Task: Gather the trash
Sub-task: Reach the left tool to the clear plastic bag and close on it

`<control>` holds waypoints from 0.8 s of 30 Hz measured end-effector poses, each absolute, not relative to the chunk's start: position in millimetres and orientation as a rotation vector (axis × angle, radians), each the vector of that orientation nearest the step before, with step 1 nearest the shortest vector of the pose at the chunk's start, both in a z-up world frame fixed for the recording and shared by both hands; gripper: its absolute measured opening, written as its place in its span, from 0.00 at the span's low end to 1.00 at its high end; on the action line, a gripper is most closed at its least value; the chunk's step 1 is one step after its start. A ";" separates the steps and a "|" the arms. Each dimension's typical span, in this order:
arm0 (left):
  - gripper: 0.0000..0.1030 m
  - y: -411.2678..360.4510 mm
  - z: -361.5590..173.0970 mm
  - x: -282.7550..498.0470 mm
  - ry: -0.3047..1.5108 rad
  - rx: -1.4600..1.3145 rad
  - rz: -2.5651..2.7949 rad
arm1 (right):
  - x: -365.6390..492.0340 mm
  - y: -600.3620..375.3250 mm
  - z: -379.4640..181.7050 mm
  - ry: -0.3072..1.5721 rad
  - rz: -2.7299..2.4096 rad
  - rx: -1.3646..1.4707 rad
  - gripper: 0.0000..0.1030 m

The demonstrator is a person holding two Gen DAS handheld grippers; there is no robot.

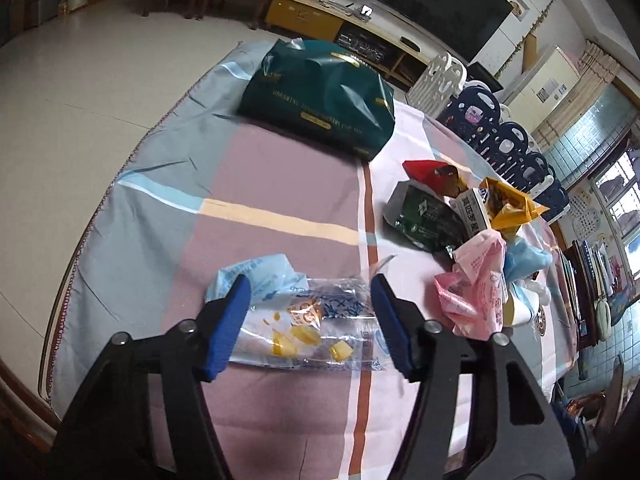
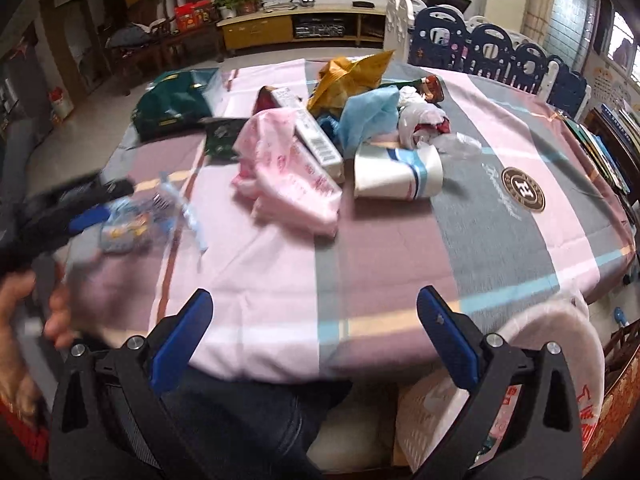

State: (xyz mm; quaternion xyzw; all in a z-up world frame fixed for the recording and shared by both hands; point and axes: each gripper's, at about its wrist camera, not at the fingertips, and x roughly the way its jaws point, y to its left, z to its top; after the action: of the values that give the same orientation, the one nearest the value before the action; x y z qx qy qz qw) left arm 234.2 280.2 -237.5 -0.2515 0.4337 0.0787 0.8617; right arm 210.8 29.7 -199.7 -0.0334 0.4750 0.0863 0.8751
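A clear plastic wrapper (image 1: 312,328) with blue print and yellow crumbs lies on the striped tablecloth (image 1: 280,184). My left gripper (image 1: 310,286) is open, its blue fingers on either side of the wrapper. The wrapper also shows, blurred, in the right wrist view (image 2: 136,224) beside the left gripper (image 2: 92,210). A trash pile holds a pink bag (image 1: 476,284), a dark green packet (image 1: 424,216), a yellow wrapper (image 1: 512,204) and a red wrapper (image 1: 432,172). My right gripper (image 2: 314,300) is open and empty over the table's near edge, apart from the pink bag (image 2: 288,176) and a tipped paper cup (image 2: 396,176).
A dark green gift bag (image 1: 320,96) lies at the table's far side. A blue bag (image 2: 368,116) and a carton (image 2: 312,136) are in the pile. A white bin with a liner (image 2: 520,360) stands below the table edge at right. Play fencing (image 2: 480,44) stands behind.
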 end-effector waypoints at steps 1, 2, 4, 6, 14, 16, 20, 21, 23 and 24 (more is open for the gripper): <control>0.57 279.6 -238.8 234.3 0.917 -0.527 0.167 | 227.1 34.1 -201.5 0.984 0.148 -0.084 0.97; 0.57 277.6 -239.7 234.6 0.923 -0.522 0.168 | 240.1 38.1 -203.6 0.982 0.129 -0.098 0.97; 0.58 274.1 -239.3 234.0 0.926 -0.505 0.168 | 267.1 51.4 -209.8 0.976 0.126 -0.136 0.97; 0.69 272.1 -238.6 233.9 0.926 -0.495 0.165 | 285.9 68.2 -218.9 0.978 0.135 -0.206 0.91; 0.72 285.3 -240.2 230.3 0.903 -0.559 0.173 | 274.9 77.7 -232.8 1.029 0.199 -0.162 0.16; 0.72 280.7 -239.8 232.1 0.911 -0.539 0.169 | 256.2 68.8 -222.0 0.980 0.165 -0.106 0.15; 0.71 269.3 -241.8 235.7 0.935 -0.493 0.170 | 214.2 70.2 -217.7 0.913 0.155 -0.090 0.15; 0.70 268.1 -242.7 236.0 0.941 -0.487 0.171 | 206.5 74.4 -219.4 0.901 0.160 -0.107 0.15; 0.62 265.9 -245.1 236.9 0.956 -0.479 0.167 | 200.6 77.9 -215.3 0.875 0.170 -0.120 0.15; 0.56 265.8 -246.3 237.3 0.962 -0.480 0.163 | 200.4 77.3 -211.1 0.860 0.163 -0.122 0.15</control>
State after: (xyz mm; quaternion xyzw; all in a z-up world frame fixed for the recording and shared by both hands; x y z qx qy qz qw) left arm 237.3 265.8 -246.3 -0.2286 0.4578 0.0774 0.8557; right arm 200.4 77.3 -211.1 -0.0589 0.4162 0.0789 0.9039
